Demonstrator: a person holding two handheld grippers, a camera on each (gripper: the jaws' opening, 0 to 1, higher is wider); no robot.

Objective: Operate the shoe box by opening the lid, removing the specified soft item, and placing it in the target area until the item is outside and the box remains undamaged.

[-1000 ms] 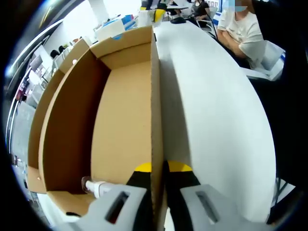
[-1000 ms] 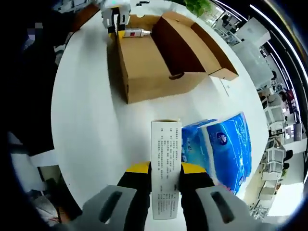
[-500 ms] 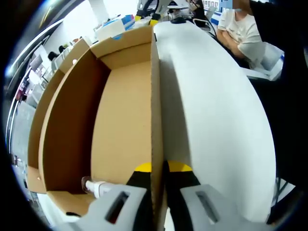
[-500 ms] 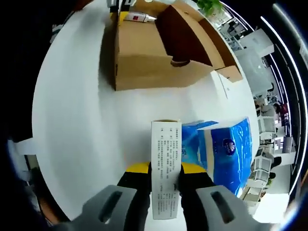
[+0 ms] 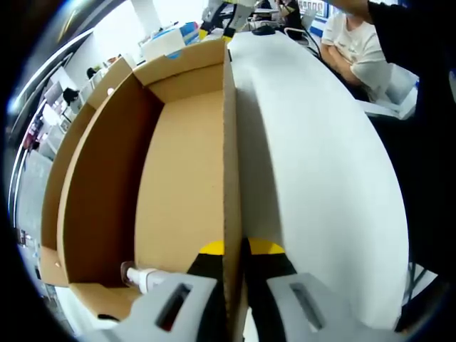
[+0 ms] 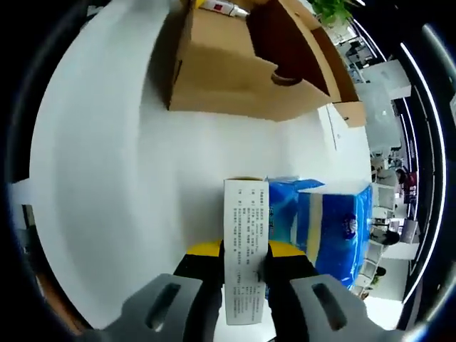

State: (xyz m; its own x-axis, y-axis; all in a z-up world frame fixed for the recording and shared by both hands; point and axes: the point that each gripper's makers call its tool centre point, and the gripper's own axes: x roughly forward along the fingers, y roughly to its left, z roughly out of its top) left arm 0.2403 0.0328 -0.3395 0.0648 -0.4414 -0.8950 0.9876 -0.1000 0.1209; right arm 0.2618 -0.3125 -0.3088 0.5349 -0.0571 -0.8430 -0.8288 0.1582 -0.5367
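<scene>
count of things on the white table

one cardboard box (image 5: pixel 178 164), open, also seen from the right gripper view (image 6: pixel 235 64). one small tube (image 5: pixel 142 276) inside the box, at its near corner. one white carton (image 6: pixel 246 249) printed with text. one blue pack of tissues (image 6: pixel 331 228) just beside that carton. one white table (image 5: pixel 320 185) under it all. two grippers: the left gripper (image 5: pixel 231 251) and the right gripper (image 6: pixel 242 251). one seated person (image 5: pixel 356 46) at the far end.
</scene>
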